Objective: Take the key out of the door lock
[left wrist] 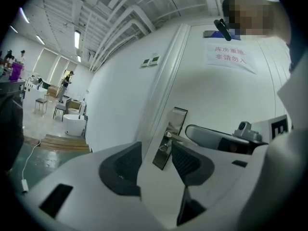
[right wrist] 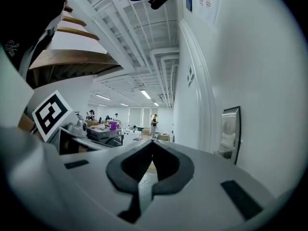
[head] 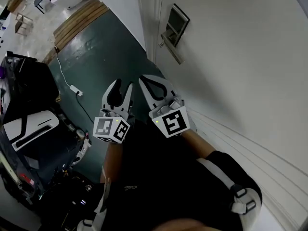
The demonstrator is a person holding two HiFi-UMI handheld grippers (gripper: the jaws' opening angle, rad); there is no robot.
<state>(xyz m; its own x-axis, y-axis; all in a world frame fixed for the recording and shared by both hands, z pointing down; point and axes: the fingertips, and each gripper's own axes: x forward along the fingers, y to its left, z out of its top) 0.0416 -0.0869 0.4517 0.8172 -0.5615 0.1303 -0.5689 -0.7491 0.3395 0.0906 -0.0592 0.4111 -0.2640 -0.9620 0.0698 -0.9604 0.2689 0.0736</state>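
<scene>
While the left tool [head: 122, 84] gapes empty, the right tool [head: 145, 80] is pinched closed on nothing.

1. At 3 o'clock in head view: door [head: 231, 57], w/ lock plate [head: 174, 25] on it at 1 o'clock.
2. L gripper [head: 122, 85] & R gripper [head: 144, 82] side by side at centre, both well apart from lock plate.
3. Cable [head: 72, 88] on floor [head: 110, 47], at 9 o'clock of L gripper.
4. Wooden platform [head: 79, 20] further off, at 11 o'clock.
</scene>
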